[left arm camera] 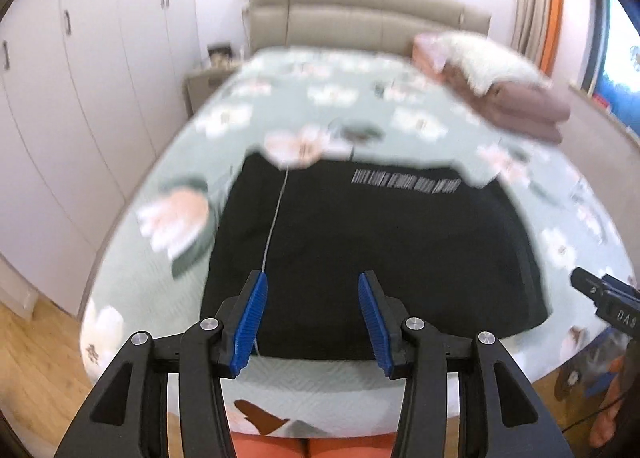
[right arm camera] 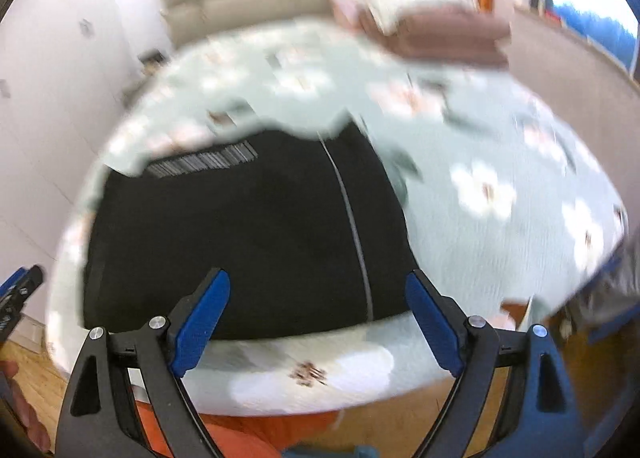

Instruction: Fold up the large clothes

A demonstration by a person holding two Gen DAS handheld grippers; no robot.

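Observation:
A black garment (left arm camera: 380, 250) lies flat in a rough rectangle on the near part of the bed, with a white barcode-like print (left arm camera: 404, 178) near its far edge and a thin pale line (left arm camera: 276, 218) running along it. My left gripper (left arm camera: 312, 278) hovers above its near edge, open, with nothing between the blue pads. In the right wrist view the same garment (right arm camera: 248, 238) lies under my right gripper (right arm camera: 318, 276), which stands wide open and empty above the near edge. Each gripper shows at the edge of the other's view: the right gripper (left arm camera: 600, 298) and the left gripper (right arm camera: 20, 290).
The bed's pale green floral cover (left arm camera: 320, 98) stretches to a beige headboard (left arm camera: 360, 18). Folded brown blankets topped by a white fluffy one (left arm camera: 512, 98) sit at the far right. White wardrobes (left arm camera: 80, 78) line the left. Wooden floor (left arm camera: 32, 358) and the person's orange clothing (left arm camera: 312, 446) are below.

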